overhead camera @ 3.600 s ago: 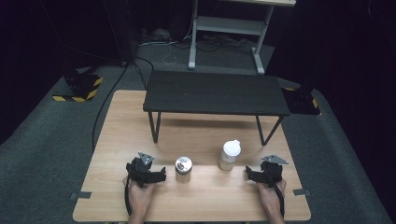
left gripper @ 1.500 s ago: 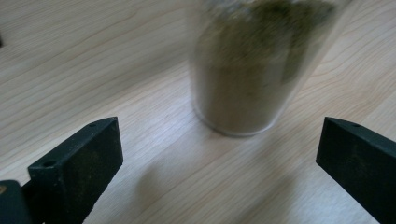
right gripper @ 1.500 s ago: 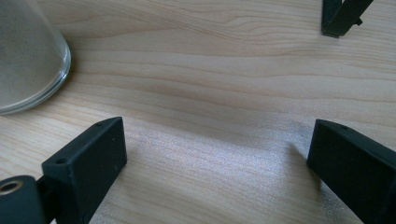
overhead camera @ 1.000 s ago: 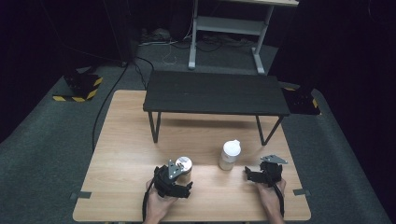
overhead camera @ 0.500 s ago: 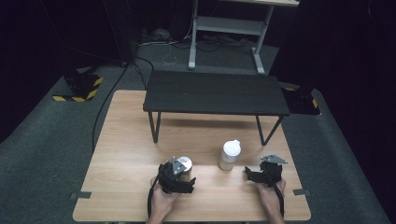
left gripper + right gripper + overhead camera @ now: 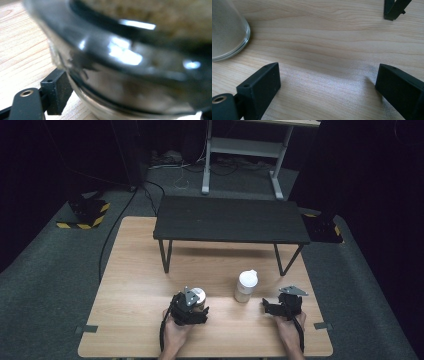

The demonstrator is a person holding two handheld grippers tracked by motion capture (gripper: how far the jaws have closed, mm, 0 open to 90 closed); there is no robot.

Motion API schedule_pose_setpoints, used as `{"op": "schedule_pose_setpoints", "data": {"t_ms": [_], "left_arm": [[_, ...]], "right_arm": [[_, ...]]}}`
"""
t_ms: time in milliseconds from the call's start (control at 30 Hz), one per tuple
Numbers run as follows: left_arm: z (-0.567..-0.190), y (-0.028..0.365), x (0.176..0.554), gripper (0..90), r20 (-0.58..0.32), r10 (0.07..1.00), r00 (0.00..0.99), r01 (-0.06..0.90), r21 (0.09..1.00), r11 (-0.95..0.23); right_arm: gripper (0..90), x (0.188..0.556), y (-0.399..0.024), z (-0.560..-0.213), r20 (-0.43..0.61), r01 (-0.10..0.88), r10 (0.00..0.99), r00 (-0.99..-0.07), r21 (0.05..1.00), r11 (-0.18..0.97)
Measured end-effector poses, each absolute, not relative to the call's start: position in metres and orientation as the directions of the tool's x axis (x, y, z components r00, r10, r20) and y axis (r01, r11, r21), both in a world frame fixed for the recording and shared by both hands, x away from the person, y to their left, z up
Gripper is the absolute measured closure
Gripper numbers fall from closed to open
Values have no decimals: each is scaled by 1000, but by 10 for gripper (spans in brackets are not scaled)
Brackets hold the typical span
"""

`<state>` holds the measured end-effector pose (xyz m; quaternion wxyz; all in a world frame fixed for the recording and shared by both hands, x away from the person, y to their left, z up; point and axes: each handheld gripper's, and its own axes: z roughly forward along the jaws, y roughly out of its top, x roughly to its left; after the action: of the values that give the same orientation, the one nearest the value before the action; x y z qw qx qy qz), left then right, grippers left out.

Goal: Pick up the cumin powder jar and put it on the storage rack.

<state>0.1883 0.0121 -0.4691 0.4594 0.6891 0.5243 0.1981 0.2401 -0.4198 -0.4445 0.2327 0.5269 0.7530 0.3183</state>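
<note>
A: High view: left gripper [image 6: 192,306] sits at a small lidded jar [image 6: 196,297] near the front of the wooden table [image 6: 130,270]; its jaws have just been closing. Right gripper [image 6: 272,307] rests apart, beside a white bottle [image 6: 246,285].

B: Left gripper view: jar wall [image 6: 130,75], glossy and probably glass, lies between the jaws; pad contact cannot be told. Likely slippery and breakable; grasp the body low.

A: Right gripper view: jaws spread over bare wood, nothing held.
</note>
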Motion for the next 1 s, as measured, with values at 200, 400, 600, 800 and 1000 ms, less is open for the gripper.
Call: {"op": "schedule_pose_setpoints", "data": {"t_ms": [200, 400, 600, 800, 1000], "left_arm": [[-468, 12, 189, 226, -185, 907, 380, 540, 840, -55], [-468, 11, 190, 276, -181, 907, 381, 545, 836, -62], [-468, 11, 190, 313, -171, 905, 390, 541, 838, -75], [-467, 10, 189, 316, -166, 906, 389, 540, 838, -78], [-468, 10, 189, 317, -165, 908, 386, 539, 839, -77]], "right_arm": [[55, 240, -420, -445, -15, 645, 942, -336, 725, 242], [57, 240, -420, -445, -15, 645, 942, -335, 725, 241], [58, 240, -420, -445, -15, 645, 942, -335, 725, 241], [59, 240, -420, -445, -14, 645, 942, -334, 726, 240], [59, 240, -420, -445, -14, 645, 942, -334, 726, 240]]}}
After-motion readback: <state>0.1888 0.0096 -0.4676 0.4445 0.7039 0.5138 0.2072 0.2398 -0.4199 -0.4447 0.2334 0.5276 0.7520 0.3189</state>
